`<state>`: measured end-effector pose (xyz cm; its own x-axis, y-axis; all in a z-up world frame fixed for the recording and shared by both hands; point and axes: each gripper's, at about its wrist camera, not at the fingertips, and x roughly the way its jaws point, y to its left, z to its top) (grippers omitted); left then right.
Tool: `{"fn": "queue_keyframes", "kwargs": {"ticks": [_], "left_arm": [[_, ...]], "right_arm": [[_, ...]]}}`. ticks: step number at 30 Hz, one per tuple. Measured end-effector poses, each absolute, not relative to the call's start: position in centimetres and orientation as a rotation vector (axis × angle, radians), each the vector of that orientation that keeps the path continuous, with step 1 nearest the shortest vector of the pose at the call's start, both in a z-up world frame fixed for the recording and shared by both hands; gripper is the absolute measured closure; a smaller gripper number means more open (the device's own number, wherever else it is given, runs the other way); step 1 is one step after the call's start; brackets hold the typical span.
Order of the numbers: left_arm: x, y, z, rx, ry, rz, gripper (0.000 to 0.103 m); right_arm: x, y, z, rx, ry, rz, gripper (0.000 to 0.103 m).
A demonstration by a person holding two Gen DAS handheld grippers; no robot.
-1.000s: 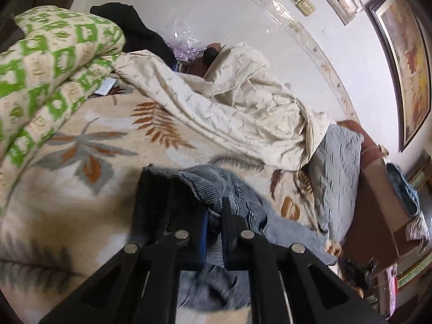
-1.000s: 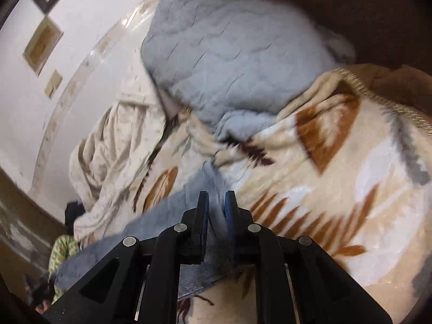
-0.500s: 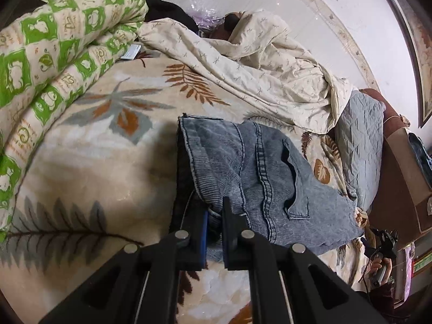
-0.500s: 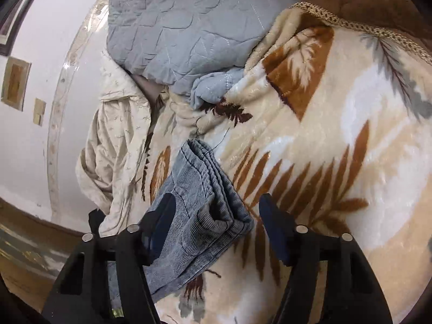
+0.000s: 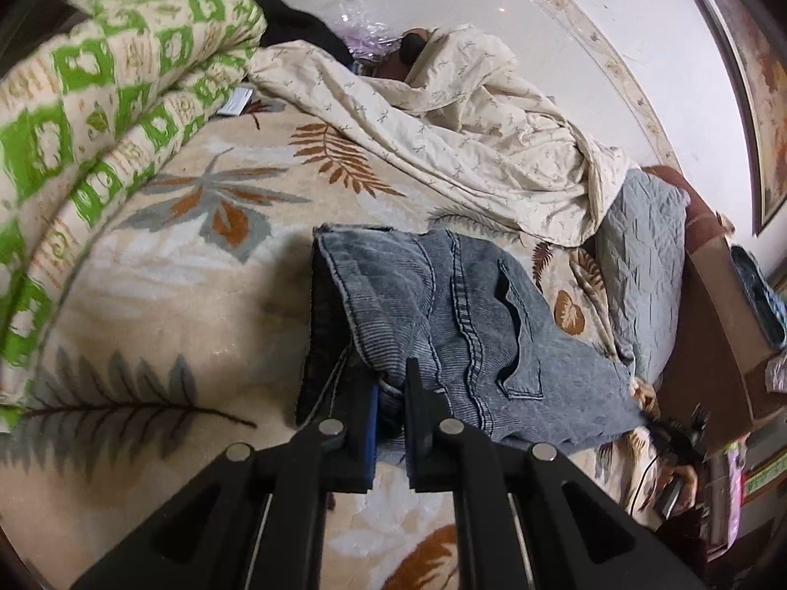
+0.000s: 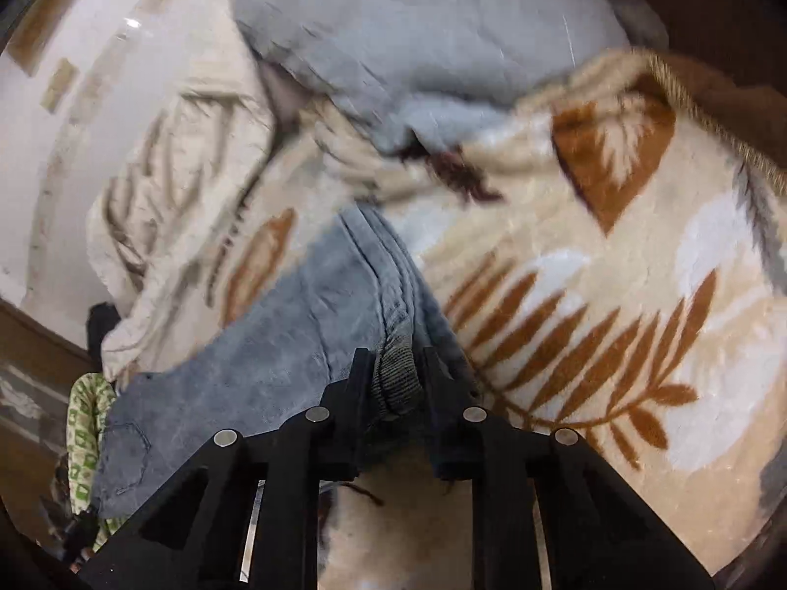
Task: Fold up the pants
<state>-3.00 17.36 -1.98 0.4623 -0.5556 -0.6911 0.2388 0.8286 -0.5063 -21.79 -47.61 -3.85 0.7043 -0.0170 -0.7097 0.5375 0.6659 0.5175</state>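
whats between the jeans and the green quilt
Only bare leaf-print blanket lies between the jeans and the green quilt; nothing rests on that stretch. The left wrist view shows it.

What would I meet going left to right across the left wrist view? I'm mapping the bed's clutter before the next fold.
Green-and-cream patterned quilt → leaf-print beige fleece blanket → folded grey-blue denim pants → grey quilted pillow → brown cardboard box.
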Motion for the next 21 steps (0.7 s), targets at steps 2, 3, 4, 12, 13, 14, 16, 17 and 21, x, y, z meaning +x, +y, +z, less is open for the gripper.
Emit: {"fn": "queue_keyframes", "kwargs": {"ticks": [2, 3, 4, 12, 13, 14, 16, 17, 21], "left_arm": [[-3.6, 17.8, -1.8, -0.332, 0.974, -0.49, 0.093], [-3.8, 18.0, -2.2, -0.328, 0.985, -0.48, 0.093], [-3.9, 18.3, -3.1, -0.334, 1.02, -0.469, 0.093], [-4.2, 19.6, -3.8, -0.3, 1.079, -0.278, 0.082], [-4.4, 19.7, -2.6, -0.262, 1.047, -0.234, 0.083], [-4.8, 19.7, -0.9, -0.207, 0.991, -0.184, 0.082], [-5.5, 18.9, 2.2, -0.144, 0.892, -0.167, 0.082], [-5.8, 17.9, 3.5, -0.132, 0.857, -0.202, 0.082], [-6.8, 12.0, 5.4, -0.102, 0.789, -0.375, 0.075]], "right_arm": [[-22.4, -47.4, -3.7, 0.77, 0.744, -0.34, 0.085], [-22.3, -47.4, -4.4, 0.76, 0.783, -0.354, 0.085], [-22.1, -47.4, -5.3, 0.752, 0.83, -0.37, 0.085], [-23.5, -47.9, -2.9, 0.735, 0.759, -0.488, 0.052], [-23.8, -47.7, -2.1, 0.723, 0.718, -0.48, 0.052], [-23.8, -47.5, -1.4, 0.704, 0.691, -0.459, 0.052], [-23.0, -45.7, -0.2, 0.667, 0.675, -0.37, 0.052], [-22.3, -45.0, 0.1, 0.656, 0.68, -0.326, 0.052], [-17.4, -40.1, 0.5, 0.532, 0.749, -0.177, 0.052]]}}
